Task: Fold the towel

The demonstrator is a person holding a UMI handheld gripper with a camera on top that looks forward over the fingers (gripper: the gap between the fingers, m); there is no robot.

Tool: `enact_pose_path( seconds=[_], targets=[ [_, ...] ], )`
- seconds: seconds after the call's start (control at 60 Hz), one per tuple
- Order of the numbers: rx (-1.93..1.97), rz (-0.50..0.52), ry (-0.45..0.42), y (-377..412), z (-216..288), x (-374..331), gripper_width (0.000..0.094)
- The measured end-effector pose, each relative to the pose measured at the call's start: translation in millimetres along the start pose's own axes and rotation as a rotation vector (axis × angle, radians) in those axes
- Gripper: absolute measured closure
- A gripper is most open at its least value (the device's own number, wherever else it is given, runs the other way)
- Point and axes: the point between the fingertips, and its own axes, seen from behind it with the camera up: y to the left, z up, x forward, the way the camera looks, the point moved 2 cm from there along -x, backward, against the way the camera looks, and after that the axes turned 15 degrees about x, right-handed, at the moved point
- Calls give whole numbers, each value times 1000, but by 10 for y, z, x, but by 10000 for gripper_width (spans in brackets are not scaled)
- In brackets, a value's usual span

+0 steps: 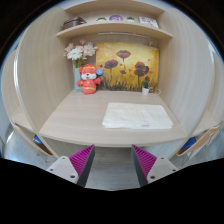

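Note:
A white towel (138, 116) lies flat and squared up on the light wooden desk (70, 122), to the right of its middle and well beyond my fingers. My gripper (112, 160) is open and empty, held back from the desk's front edge. Its two magenta pads (82, 158) stand wide apart with nothing between them.
A small red and white toy figure (89, 78) stands at the back left of the desk, beside a vase of flowers (78, 52). A flower painting (128, 68) leans on the back wall. Shelves above hold small items (118, 18). Chair parts show at both sides (30, 135).

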Motion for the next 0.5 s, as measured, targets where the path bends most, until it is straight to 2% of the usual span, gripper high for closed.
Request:
enact_pose_path(
  seconds=[0.25, 0.367, 0.5],
  targets=[
    [-6, 2, 29, 306, 517, 1335, 208],
    [-24, -28, 44, 351, 743, 1868, 208],
    [-40, -44, 90, 357, 806, 2362, 215]
  ],
)
